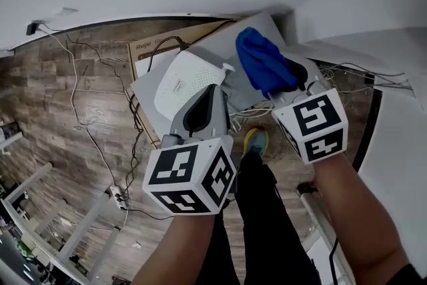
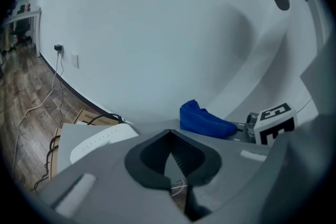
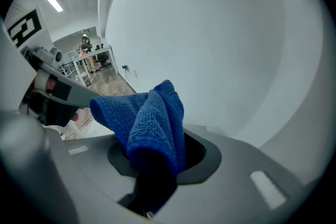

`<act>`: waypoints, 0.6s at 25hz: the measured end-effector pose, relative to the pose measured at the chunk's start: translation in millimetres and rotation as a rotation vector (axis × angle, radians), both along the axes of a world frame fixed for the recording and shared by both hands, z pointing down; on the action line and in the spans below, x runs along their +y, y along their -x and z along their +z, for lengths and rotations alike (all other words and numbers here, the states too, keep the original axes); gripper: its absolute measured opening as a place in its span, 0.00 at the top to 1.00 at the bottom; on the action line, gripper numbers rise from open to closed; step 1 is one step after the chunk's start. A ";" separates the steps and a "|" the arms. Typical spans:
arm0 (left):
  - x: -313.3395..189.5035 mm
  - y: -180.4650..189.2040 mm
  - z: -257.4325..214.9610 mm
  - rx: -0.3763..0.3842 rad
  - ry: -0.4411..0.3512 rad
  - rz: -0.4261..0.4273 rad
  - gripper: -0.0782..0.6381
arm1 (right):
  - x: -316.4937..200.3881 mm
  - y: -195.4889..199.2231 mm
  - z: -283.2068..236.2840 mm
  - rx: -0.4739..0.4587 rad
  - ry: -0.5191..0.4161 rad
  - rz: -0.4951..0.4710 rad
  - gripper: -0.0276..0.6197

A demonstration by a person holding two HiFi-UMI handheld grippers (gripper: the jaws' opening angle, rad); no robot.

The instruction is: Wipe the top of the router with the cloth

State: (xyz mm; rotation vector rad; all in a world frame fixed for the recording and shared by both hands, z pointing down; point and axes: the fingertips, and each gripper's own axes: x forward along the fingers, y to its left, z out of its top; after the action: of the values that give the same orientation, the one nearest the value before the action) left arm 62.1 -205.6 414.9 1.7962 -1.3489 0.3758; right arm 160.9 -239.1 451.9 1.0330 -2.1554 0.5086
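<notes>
Cloth: a blue cloth [image 3: 152, 118], soft and floppy, bunched into thick folds. It looks light and should mould to whatever it is pressed on.
Right gripper [image 3: 157, 150]: its fingers are clamped on the cloth's lower folds. The loose bulk stands up and out past the fingertips.
Hold on the cloth: the grip looks deep enough. For wiping, the free wad ahead of the fingertips is probably the part to press down, so that no hard finger meets the casing.
Left gripper [image 1: 213, 90]: its fingers are together with nothing between them.
Router [image 1: 183, 83]: white, flat and smooth-topped, lying on the grey tabletop [image 1: 215, 43]. It sits just beyond and a little left of the left fingertips, and well to the left of the right fingers.
Router handling: probably a light plastic shell that slides on the smooth tabletop under a sideways push, so the empty left fingers could steady its near edge.
Cloth to router: apart. The cloth hangs above the tabletop, right of the router, and is not touching it.
Around: a cardboard box [image 1: 157, 47] shows behind the tabletop, and cables [image 1: 80, 110] trail over the floor.
Stage: wiping does not look begun.
</notes>
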 end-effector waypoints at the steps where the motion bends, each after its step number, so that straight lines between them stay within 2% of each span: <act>1: 0.8 -1.3 3.2 0.002 0.004 -0.004 0.89 | -2.3 -2.2 8.4 0.004 0.012 -0.009 0.74; 8: 3.1 -2.6 13.5 0.025 -0.007 -0.058 0.89 | 12.6 33.2 70.1 0.031 0.071 -0.228 0.74; 12: 10.6 6.1 21.1 0.049 -0.010 -0.071 0.89 | 17.1 44.5 94.7 0.086 0.084 -0.268 0.74; 15: 9.7 16.2 14.8 0.046 -0.048 -0.076 0.89 | 14.4 49.1 104.2 0.121 0.082 -0.268 0.74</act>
State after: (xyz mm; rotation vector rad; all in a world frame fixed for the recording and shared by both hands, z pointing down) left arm 45.9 -195.9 429.8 1.7763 -1.3998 0.2612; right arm 111.8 -224.7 556.1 0.6983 -2.1045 0.3933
